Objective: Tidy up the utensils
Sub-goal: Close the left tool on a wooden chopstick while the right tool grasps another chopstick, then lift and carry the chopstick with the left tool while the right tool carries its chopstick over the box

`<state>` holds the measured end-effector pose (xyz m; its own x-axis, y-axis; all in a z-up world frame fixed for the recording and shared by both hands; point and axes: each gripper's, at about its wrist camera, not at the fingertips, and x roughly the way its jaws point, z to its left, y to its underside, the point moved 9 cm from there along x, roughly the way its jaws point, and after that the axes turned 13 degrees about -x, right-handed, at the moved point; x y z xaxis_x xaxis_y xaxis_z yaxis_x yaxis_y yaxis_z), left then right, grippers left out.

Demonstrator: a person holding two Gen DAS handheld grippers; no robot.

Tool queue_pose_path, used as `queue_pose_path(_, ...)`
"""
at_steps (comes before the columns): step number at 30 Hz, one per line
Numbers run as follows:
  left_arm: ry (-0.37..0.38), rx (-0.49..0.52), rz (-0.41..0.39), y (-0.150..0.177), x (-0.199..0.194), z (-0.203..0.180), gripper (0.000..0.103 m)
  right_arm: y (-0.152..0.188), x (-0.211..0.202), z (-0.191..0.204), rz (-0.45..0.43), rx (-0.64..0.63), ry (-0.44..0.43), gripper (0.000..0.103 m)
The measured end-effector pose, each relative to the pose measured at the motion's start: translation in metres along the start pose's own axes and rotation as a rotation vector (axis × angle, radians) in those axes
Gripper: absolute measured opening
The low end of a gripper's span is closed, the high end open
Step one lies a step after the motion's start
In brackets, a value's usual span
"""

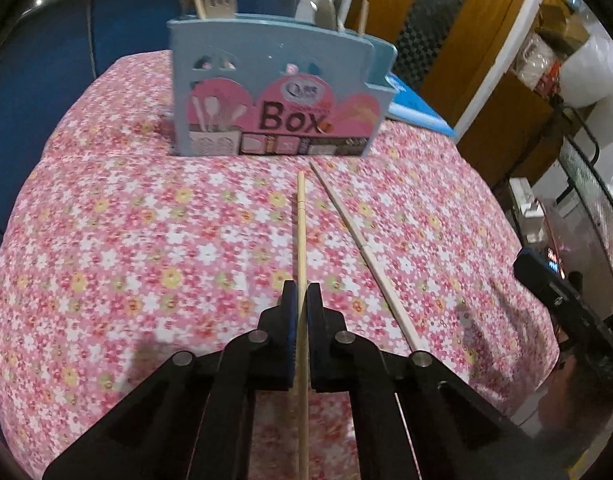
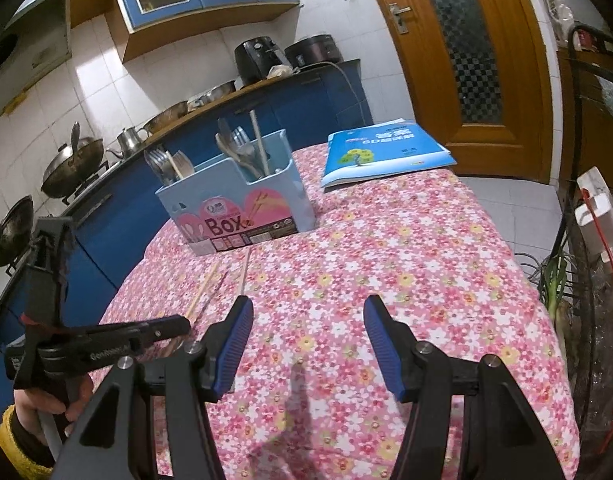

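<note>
My left gripper [image 1: 302, 292] is shut on a wooden chopstick [image 1: 301, 232] that points toward the blue utensil box [image 1: 274, 92]. A second chopstick [image 1: 358, 240] lies on the floral tablecloth just to its right. The box holds forks, spoons and chopsticks upright. In the right wrist view the box [image 2: 234, 196] stands at the far side of the table, and both chopsticks [image 2: 204, 290] lie in front of it by the left gripper [image 2: 178, 326]. My right gripper [image 2: 306, 312] is open and empty above the cloth.
A blue booklet [image 2: 386, 156] lies at the far right corner of the table [image 2: 386, 260]. A counter with woks and pots [image 2: 70, 168] runs behind on the left. A wooden door [image 2: 466, 60] is behind. A power strip [image 2: 598, 208] and cables are at the right.
</note>
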<state>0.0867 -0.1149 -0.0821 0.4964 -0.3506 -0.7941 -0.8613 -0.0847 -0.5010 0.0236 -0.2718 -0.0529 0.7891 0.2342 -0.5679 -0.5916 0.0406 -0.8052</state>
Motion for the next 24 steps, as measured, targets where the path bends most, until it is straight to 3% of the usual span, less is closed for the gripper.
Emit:
queue_pose_path(16, 0.002, -0.083, -0.16, -0.032, -0.036, 0.056, 0.002, -0.003, 0.055, 0.057, 0.162, -0.139, -0.069, 0.06)
queue_pose_path(24, 0.023, -0.107, -0.187, -0.042, -0.038, 0.068, 0.002, 0.0, 0.084, 0.073, 0.245, -0.215, -0.056, 0.049)
